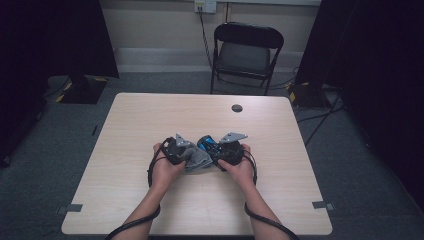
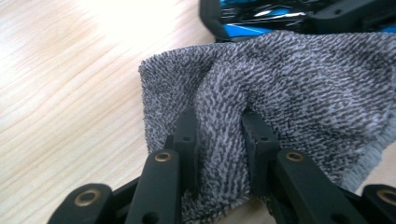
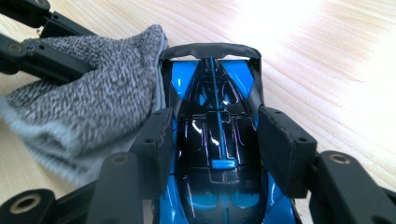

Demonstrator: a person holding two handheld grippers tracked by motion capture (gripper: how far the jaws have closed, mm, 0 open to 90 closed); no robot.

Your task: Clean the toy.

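Observation:
A grey knitted cloth [image 2: 289, 98] is bunched between my left gripper's [image 2: 219, 135] jaws, which are shut on a fold of it. A blue and black toy car [image 3: 217, 140] sits between my right gripper's [image 3: 215, 135] jaws, which press on both its sides. The cloth [image 3: 88, 107] touches the car's left flank. In the high view both grippers meet at the table's middle: the left gripper [image 1: 176, 149], the cloth [image 1: 198, 159], the car [image 1: 207, 144] and the right gripper [image 1: 227, 150] sit close together.
The light wood table [image 1: 150, 115] has a small round dark cap [image 1: 237, 108] near its far edge. A black folding chair [image 1: 246, 52] stands behind the table. Cables trail from both grippers over the near edge.

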